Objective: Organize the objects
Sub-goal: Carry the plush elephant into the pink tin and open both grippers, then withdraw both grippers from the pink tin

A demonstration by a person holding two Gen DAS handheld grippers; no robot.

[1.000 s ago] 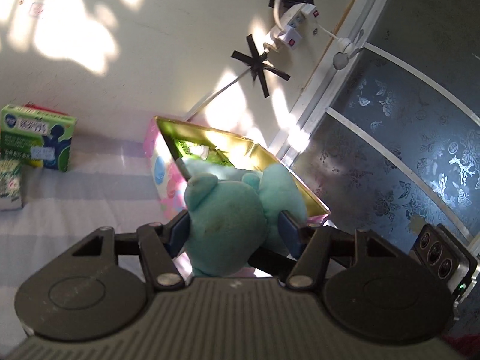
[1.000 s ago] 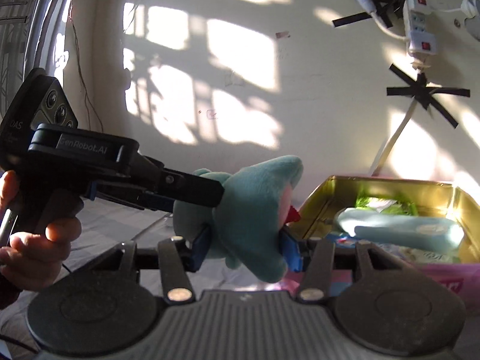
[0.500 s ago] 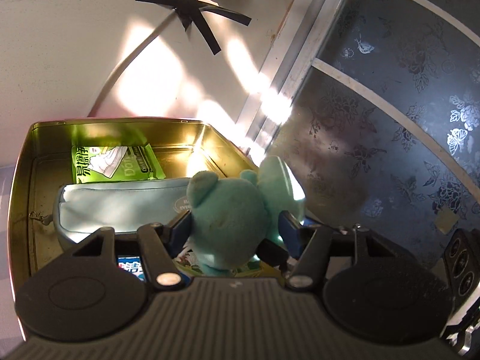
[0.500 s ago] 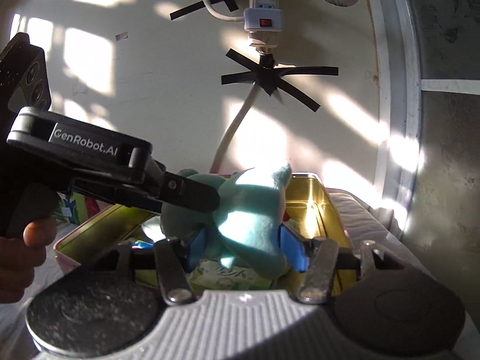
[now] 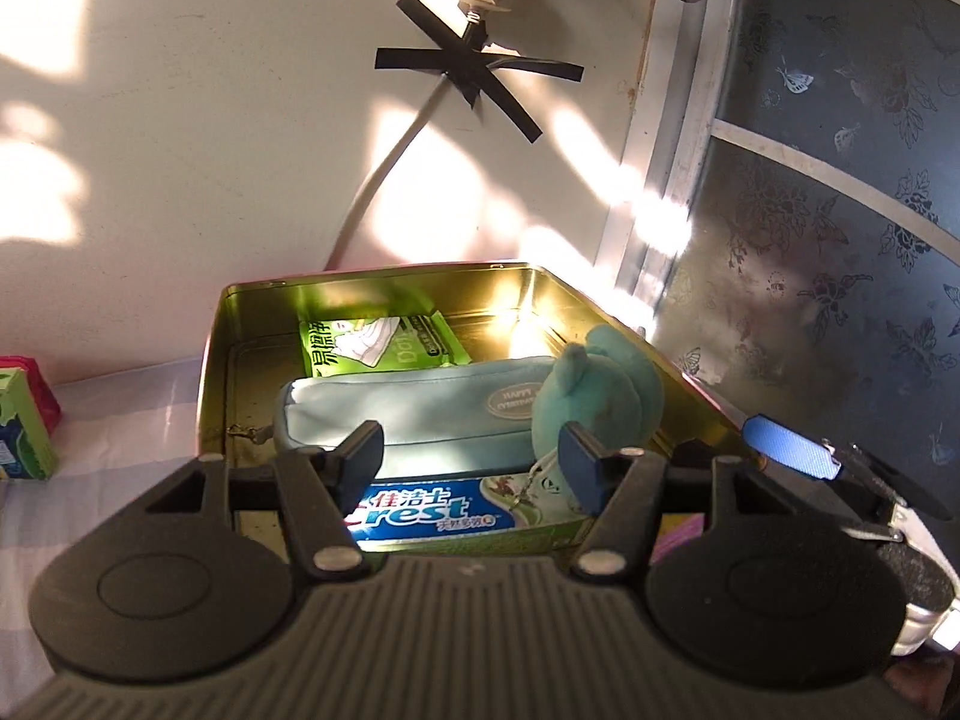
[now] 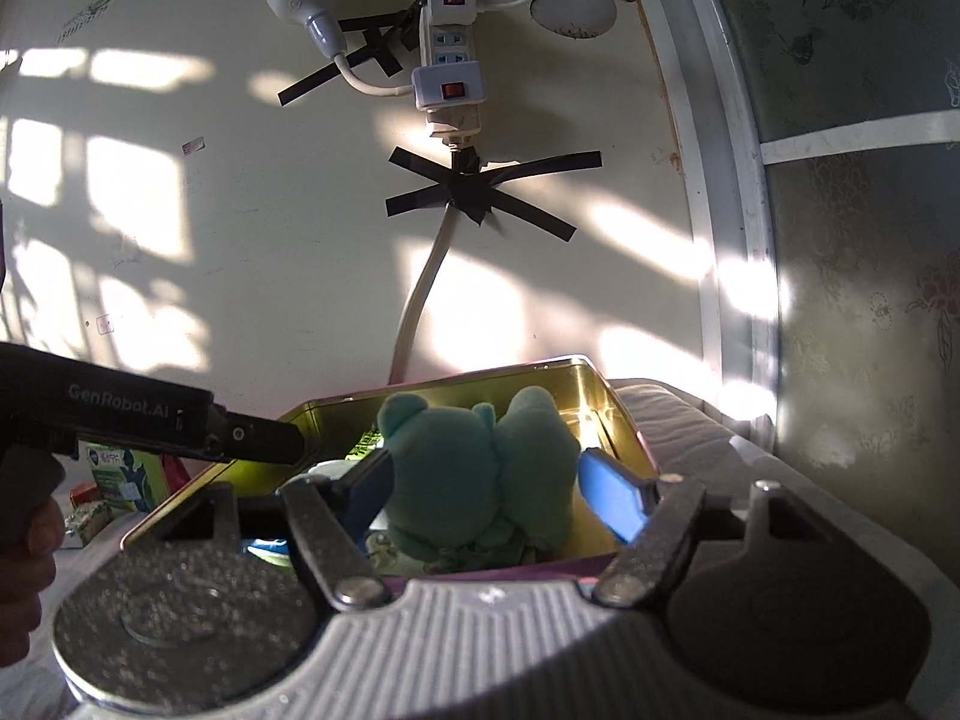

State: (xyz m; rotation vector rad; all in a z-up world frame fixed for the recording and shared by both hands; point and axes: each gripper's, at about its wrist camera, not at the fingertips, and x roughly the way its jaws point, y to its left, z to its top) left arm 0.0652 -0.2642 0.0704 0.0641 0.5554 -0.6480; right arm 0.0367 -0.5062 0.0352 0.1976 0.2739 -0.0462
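A teal plush toy point(image 6: 480, 474) sits upright in the right end of the gold tin point(image 6: 606, 414), on top of the things inside. My right gripper point(image 6: 492, 492) straddles the toy and its jaws are opening; the blue pads point(image 6: 612, 504) stand just off the toy's sides. In the left wrist view the toy point(image 5: 600, 384) is past the right finger of my left gripper point(image 5: 468, 456). That gripper is open over the tin with only the tin's contents showing between its fingers. Its black body point(image 6: 150, 420) reaches in from the left in the right wrist view.
The tin point(image 5: 216, 360) holds a light blue pencil case point(image 5: 420, 414), a green wipes pack point(image 5: 384, 342) and a toothpaste box point(image 5: 432, 510). A green carton point(image 5: 24, 426) stands left of it on the bed. Behind are the wall, a taped cable point(image 5: 384, 180) and a patterned glass door point(image 5: 840, 240).
Both grippers carried the toy over the tin and lowered it in. The left gripper has let go and shifted left of it. The right jaws have widened off the toy.
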